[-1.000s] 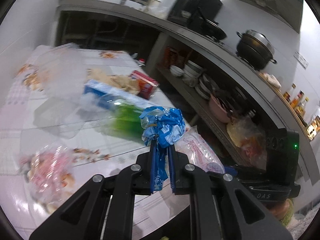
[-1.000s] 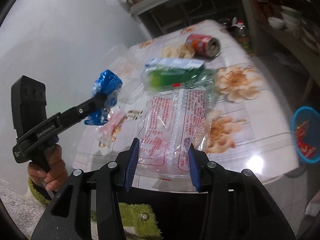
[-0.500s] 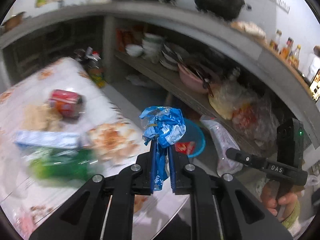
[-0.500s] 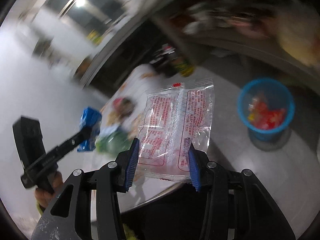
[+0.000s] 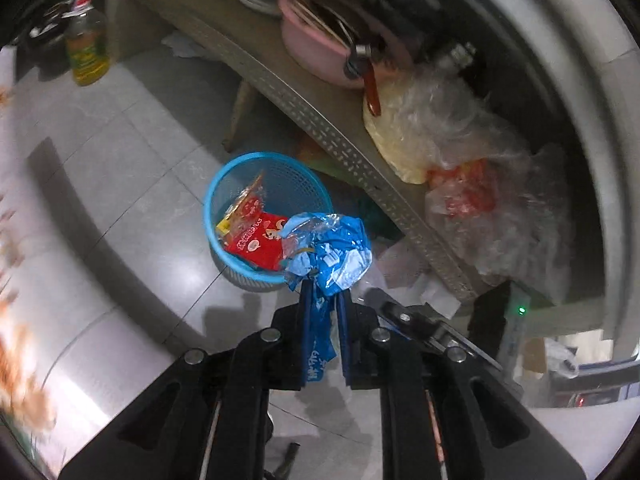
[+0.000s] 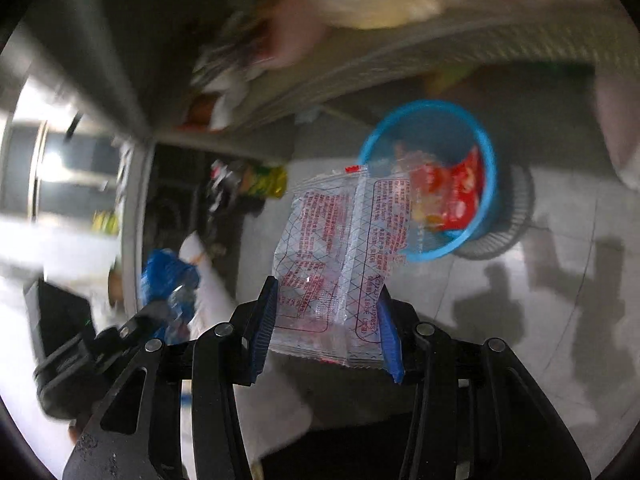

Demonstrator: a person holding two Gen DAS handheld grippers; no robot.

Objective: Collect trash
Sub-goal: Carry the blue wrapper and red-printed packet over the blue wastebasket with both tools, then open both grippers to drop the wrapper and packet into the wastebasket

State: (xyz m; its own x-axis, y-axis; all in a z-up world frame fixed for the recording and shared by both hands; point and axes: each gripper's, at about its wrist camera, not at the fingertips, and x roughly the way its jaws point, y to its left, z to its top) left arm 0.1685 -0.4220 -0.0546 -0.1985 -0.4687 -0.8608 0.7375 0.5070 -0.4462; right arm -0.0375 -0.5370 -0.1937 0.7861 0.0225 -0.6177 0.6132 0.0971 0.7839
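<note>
Grey floor tiles (image 5: 132,184) fill both views, with a perforated shelf (image 5: 320,120) running diagonally across the upper right of my left wrist view. Down on the floor at frame centre sits the blue basket (image 5: 240,196), a red snack packet (image 5: 256,240) already lying inside it. My left gripper (image 5: 322,300) has its fingers clamped tight on a crumpled blue wrapper (image 5: 326,250); the bunched end sticks up past the fingertips and overlaps the basket's lower right rim in the frame, while a thin tail hangs back down between the fingers. Over in the right wrist view, my right gripper (image 6: 326,300) has its fingers spread wide and pressed against both side edges of a clear wrapper with red print (image 6: 340,264). Its long axis runs away from me, top edge pointing toward the upper right of the frame, where the basket (image 6: 488,184) sits. An oil bottle (image 5: 86,46) stands at upper left.
</note>
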